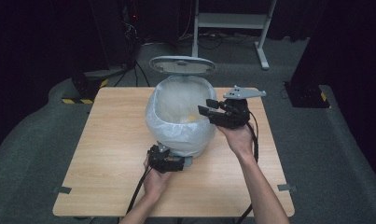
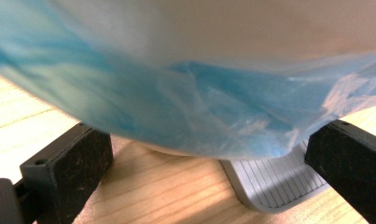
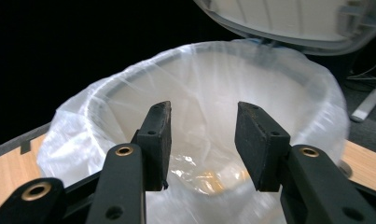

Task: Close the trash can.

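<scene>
While the lid (image 1: 182, 65) is held up, a yellowish item (image 3: 209, 176) is already seen inside the lined bin (image 1: 181, 116) mid-table, upright, mouth facing up. Right gripper (image 1: 207, 106) is poised over the rim, jaws parted, empty. Left gripper (image 1: 167, 161), spread, empty, is kept at the pedal (image 2: 274, 184); closing probably remains.

We see a pale wood-grain table (image 1: 106, 140), a thin, crinkly, translucent plastic liner (image 3: 204, 88) over the bin, a ribbed grey plastic pedal (image 2: 279, 186), and matt black, scuffed jaws.
</scene>
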Demonstrator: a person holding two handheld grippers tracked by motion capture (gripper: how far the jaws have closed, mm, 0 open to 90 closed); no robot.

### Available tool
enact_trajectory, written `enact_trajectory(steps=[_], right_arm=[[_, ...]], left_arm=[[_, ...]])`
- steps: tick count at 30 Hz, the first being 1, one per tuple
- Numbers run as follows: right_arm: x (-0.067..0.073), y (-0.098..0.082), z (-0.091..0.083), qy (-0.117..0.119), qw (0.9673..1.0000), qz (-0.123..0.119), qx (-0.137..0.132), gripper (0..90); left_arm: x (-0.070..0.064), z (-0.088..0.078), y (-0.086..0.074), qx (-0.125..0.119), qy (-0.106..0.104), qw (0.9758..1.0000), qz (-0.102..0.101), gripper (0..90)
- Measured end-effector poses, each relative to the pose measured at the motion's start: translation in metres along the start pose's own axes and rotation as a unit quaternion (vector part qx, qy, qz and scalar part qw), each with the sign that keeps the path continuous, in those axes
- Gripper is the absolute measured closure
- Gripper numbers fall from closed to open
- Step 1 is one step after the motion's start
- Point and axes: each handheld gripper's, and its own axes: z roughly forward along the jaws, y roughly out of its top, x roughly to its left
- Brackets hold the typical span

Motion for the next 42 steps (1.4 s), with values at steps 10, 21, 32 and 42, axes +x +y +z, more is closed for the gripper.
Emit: enact_trajectory(steps=[10, 21, 32, 42], right_arm=[[-0.018, -0.024, -0.021, -0.022, 0.9993, 0.023, -0.017, 55.4], [-0.041, -0.059, -0.033, -0.048, 0.997, 0.057, -0.022, 52.9], [-0.058, -0.09, -0.024, -0.093, 0.9932, 0.07, 0.002, 48.0], [-0.07, -0.108, -0.011, -0.122, 0.9891, 0.078, 0.026, 42.7]], left_arm=[[-0.001, 0.0, 0.0, -0.004, 0.004, 1.0, 0.001, 1.1], [-0.002, 0.0, 0.0, -0.006, 0.005, 1.0, 0.0, 1.1], [-0.002, 0.0, 0.0, -0.006, 0.007, 1.0, 0.002, 1.1], [-0.003, 0.0, 0.0, -0.01, 0.009, 0.9999, -0.002, 1.1]])
